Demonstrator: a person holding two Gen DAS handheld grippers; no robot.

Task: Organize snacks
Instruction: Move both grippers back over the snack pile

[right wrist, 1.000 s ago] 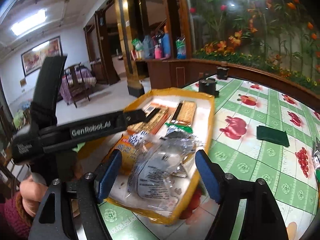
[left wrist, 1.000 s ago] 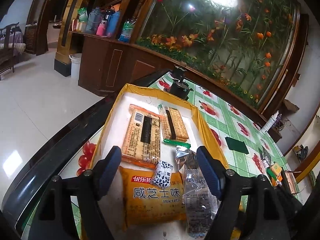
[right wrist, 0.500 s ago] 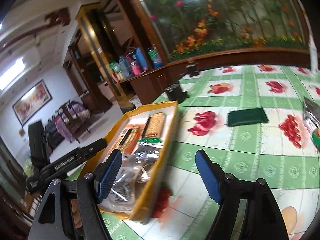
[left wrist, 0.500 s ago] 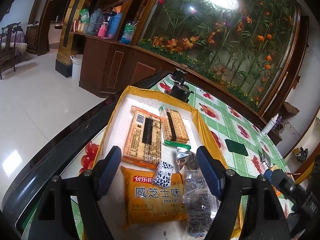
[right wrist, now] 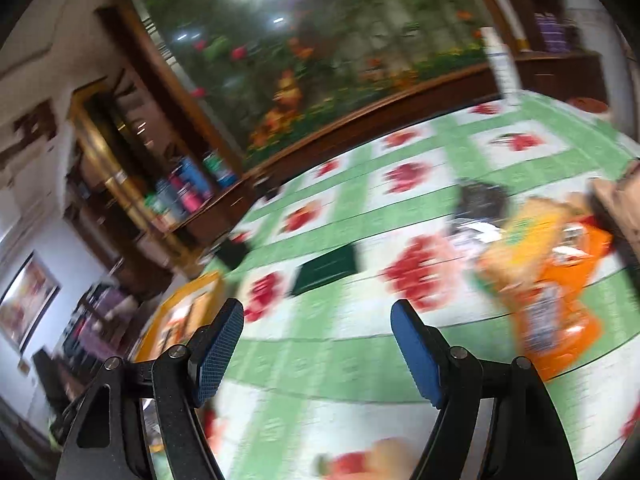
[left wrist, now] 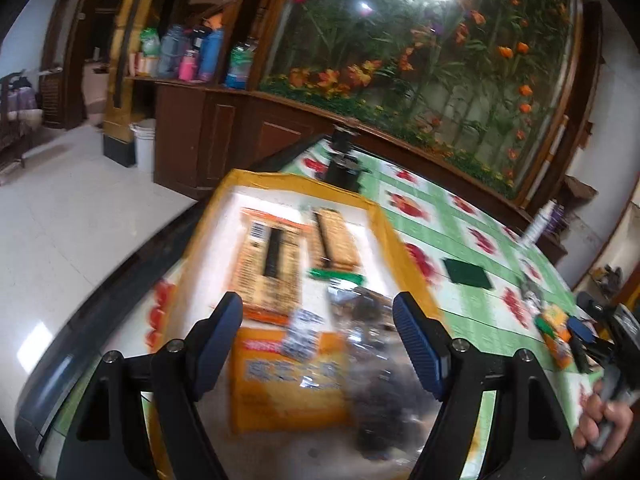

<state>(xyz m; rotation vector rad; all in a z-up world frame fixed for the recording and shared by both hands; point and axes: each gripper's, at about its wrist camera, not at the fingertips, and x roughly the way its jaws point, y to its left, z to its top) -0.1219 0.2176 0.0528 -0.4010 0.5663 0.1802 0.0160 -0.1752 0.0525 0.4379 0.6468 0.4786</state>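
Observation:
A yellow-rimmed tray (left wrist: 404, 236) holds several snacks: two cracker packs (left wrist: 276, 256), an orange biscuit bag (left wrist: 288, 380), a small patterned packet (left wrist: 300, 332) and a clear wrapper (left wrist: 372, 320). My left gripper (left wrist: 316, 344) is open and empty above the tray's near end. My right gripper (right wrist: 316, 352) is open and empty above the green tablecloth (right wrist: 320, 320), with the tray (right wrist: 188, 292) to its left. An orange and yellow snack bag (right wrist: 548, 280) lies on the cloth to its right; it also shows in the left wrist view (left wrist: 554, 334), near the right gripper (left wrist: 588, 340).
A dark green square pad (right wrist: 326, 270) lies on the cloth between tray and loose snacks, also in the left wrist view (left wrist: 466, 274). A dark packet (right wrist: 482, 200) lies behind the orange bag. A black object (left wrist: 344, 164) stands beyond the tray. The table's dark edge (left wrist: 120, 280) runs left.
My right gripper has swung right, away from the tray and toward the loose snacks on the cloth. My left gripper has shifted slightly over the tray. Both views are blurred by motion.

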